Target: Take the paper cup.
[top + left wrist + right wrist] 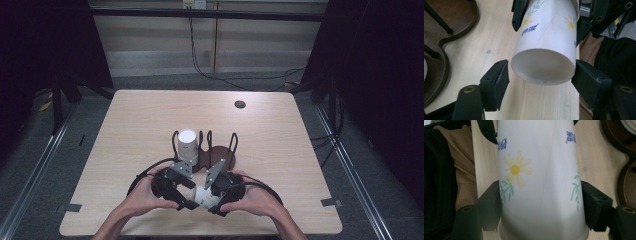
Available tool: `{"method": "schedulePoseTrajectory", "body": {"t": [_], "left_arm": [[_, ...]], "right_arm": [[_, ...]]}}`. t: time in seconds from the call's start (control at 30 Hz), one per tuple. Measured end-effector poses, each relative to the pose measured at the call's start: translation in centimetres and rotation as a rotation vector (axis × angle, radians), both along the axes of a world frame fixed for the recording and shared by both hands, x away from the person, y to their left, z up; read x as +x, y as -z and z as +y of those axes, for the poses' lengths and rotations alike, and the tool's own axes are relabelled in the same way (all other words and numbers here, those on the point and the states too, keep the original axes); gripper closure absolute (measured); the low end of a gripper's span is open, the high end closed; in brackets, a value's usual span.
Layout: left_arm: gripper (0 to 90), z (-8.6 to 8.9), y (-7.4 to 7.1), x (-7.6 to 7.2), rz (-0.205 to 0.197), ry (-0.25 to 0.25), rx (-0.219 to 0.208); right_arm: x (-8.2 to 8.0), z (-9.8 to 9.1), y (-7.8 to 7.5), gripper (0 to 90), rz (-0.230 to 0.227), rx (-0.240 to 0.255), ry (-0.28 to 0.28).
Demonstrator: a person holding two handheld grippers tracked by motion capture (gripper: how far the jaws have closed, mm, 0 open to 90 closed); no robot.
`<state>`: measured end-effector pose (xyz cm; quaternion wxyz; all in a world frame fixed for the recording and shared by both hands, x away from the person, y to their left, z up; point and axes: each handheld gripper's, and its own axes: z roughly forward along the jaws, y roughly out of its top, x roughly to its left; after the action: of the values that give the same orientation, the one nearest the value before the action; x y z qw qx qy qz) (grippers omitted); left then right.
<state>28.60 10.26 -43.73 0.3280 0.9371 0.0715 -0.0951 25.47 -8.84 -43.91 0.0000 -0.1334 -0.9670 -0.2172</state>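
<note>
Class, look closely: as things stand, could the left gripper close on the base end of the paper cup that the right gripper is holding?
Probably yes. The left gripper has a jaw on each side of the paper cup at its base end, one pad a sliver off, nothing between. The right gripper clamps the cup farther along.
</note>
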Motion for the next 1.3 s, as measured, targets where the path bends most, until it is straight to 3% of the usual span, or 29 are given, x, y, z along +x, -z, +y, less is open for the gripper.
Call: {"method": "schedulePoseTrajectory", "body": {"t": [0.13,0.5,0.77,0.83,1.1,1.3], "left_arm": [[34.0,-0.07,-0.01,-0.04,-0.001,0.006,-0.013],[31.8,-0.29,0.05,-0.17,0.031,0.035,-0.009],[32.4,-0.37,0.12,-0.29,0.052,0.044,-0.021],[33.2,-0.42,0.13,-0.35,0.037,0.059,-0.013],[35.6,-0.29,0.11,-0.45,0.031,0.034,-0.041],[36.3,-0.30,0.14,-0.56,0.029,0.024,-0.059]], "right_arm": [[-0.01,0.20,0.05,28.0,-0.015,0.006,0.000],[-0.37,0.78,-0.18,28.3,-0.032,0.027,-0.030],[-0.37,0.85,-0.16,28.2,-0.023,0.050,-0.055],[-0.41,0.90,-0.15,28.2,-0.019,0.056,-0.056],[-0.29,0.64,-0.06,26.5,-0.015,0.073,-0.044],[-0.06,0.05,-0.28,20.5,-0.019,0.103,-0.025]]}}
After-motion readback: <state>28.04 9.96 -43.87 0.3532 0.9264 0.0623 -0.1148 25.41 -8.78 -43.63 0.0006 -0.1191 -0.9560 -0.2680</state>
